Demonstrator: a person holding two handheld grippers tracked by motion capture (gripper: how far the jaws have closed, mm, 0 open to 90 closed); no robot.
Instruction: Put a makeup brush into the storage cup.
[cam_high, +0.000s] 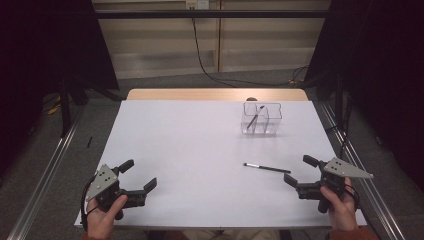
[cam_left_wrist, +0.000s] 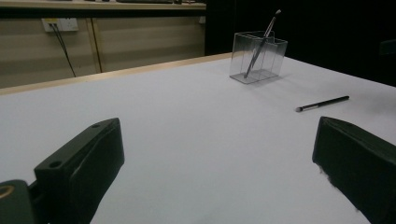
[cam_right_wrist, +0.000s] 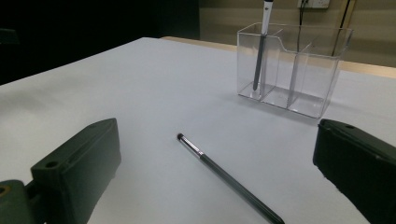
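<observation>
The slim black makeup brush (cam_high: 266, 168) lies flat near the right edge of the white table (cam_high: 190, 150), just ahead of the right gripper (cam_high: 298, 171), whose jaws gape wide and hold nothing. The clear plastic three-compartment organiser (cam_high: 261, 119), near the far right corner, holds another brush (cam_high: 255, 117) in its left compartment. The left gripper (cam_high: 139, 175) waits wide open and empty near the front left corner. Judged from this, the pickup is about to begin; next the right gripper must straddle the brush handle and close.

On the desk (cam_high: 200, 150), the organizer (cam_high: 262, 119) stands toward the far right, one brush (cam_high: 254, 118) leaning in its left compartment. A second brush (cam_high: 267, 168) lies nearer, just left of the right gripper (cam_high: 300, 172); the left gripper (cam_high: 138, 176) sits near-left, well apart.
</observation>
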